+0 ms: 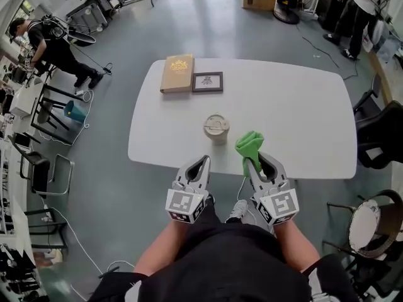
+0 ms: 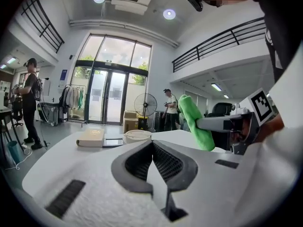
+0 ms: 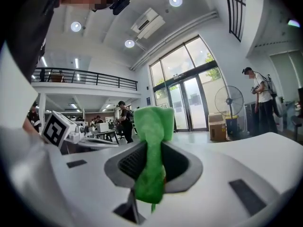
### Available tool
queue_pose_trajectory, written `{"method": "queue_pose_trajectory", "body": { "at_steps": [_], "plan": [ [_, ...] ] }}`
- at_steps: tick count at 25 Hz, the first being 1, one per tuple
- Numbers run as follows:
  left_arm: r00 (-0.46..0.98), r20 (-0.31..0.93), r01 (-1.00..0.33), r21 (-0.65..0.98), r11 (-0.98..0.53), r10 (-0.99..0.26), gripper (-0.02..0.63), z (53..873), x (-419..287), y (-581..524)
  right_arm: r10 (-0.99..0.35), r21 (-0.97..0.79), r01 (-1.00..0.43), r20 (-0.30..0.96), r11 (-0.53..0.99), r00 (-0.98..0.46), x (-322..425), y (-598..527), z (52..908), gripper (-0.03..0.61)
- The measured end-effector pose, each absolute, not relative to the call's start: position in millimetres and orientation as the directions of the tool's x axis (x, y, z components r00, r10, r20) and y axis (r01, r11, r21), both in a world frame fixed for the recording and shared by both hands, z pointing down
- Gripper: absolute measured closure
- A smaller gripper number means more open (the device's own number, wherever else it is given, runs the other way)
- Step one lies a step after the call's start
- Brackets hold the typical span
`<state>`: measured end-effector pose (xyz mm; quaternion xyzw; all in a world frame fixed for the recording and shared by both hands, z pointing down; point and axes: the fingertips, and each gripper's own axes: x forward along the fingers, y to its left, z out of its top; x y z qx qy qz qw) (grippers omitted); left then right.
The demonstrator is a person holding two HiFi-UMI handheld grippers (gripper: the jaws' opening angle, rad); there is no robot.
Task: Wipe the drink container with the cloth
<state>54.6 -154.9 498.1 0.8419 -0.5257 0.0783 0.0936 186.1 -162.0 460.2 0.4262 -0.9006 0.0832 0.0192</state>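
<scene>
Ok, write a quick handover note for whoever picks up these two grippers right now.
Left gripper: jaws together, empty, hovering at the table's near edge.
Right gripper: jaws shut on the green cloth, which sticks up out of them.
Lidded cup: upright on the white table, just ahead of both grippers; the cloth is beside it, not touching.
Done: cloth is in hand.
Left: bring the cloth to the cup and wipe it, probably steadying the cup with the free gripper.

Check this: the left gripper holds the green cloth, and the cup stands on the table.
Wrong gripper. The right gripper holds the green cloth, as the right gripper view shows. The cup does stand on the table.
</scene>
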Motion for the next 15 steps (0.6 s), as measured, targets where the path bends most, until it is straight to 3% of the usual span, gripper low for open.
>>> {"method": "queue_pose_trajectory", "body": {
  "at_steps": [15],
  "plan": [
    [0.435,0.250,-0.897,0.036,-0.441,-0.865,0.604,502.2,60.7,-146.1,-0.770,-0.114,-0.776,0.101,0.620,-0.630,185.6,-161.9,461.2,0.480]
  ]
}}
